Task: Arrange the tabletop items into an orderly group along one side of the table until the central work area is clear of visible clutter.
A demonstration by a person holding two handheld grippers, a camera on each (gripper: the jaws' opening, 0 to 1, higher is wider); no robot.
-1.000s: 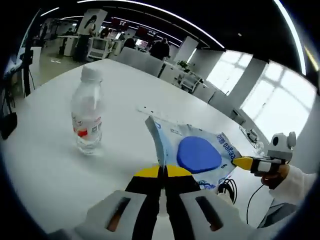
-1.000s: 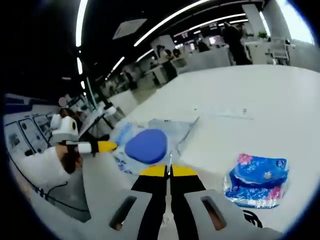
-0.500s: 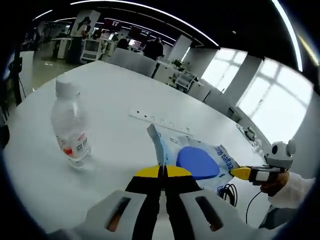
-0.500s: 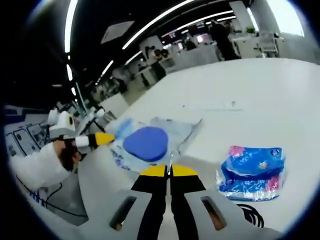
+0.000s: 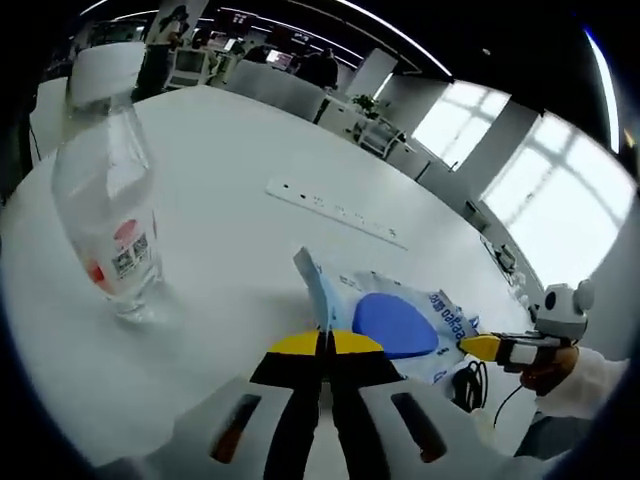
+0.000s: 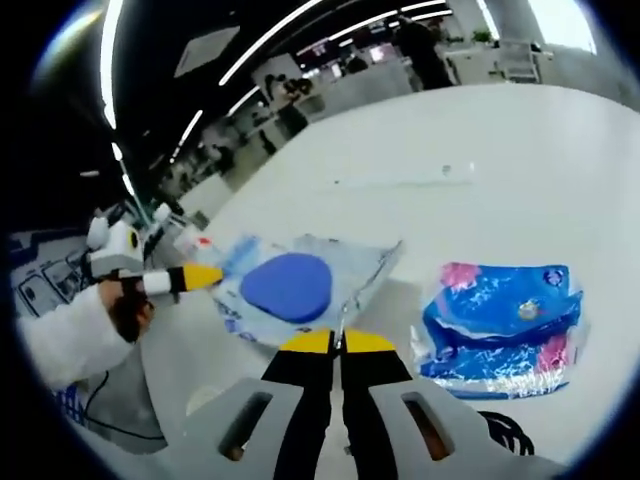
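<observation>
While both pairs of yellow-tipped jaws are pressed together on it, one clear plastic packet with a blue oval pad inside [image 5: 395,325] [image 6: 290,287] hangs stretched between the left gripper [image 5: 325,342] and the right gripper [image 6: 337,341], each pinching an opposite edge, over the bench's edge. One clear plastic water bottle with a white cap and red label [image 5: 105,195] stands upright on the white bench [image 5: 230,250] near the left gripper. One blue and pink plastic-wrapped pack [image 6: 505,325] lies flat beside the right gripper. One white power strip [image 5: 335,212] runs across the bench's middle. Beyond is an open office with ceiling light strips, large windows and distant people.
</observation>
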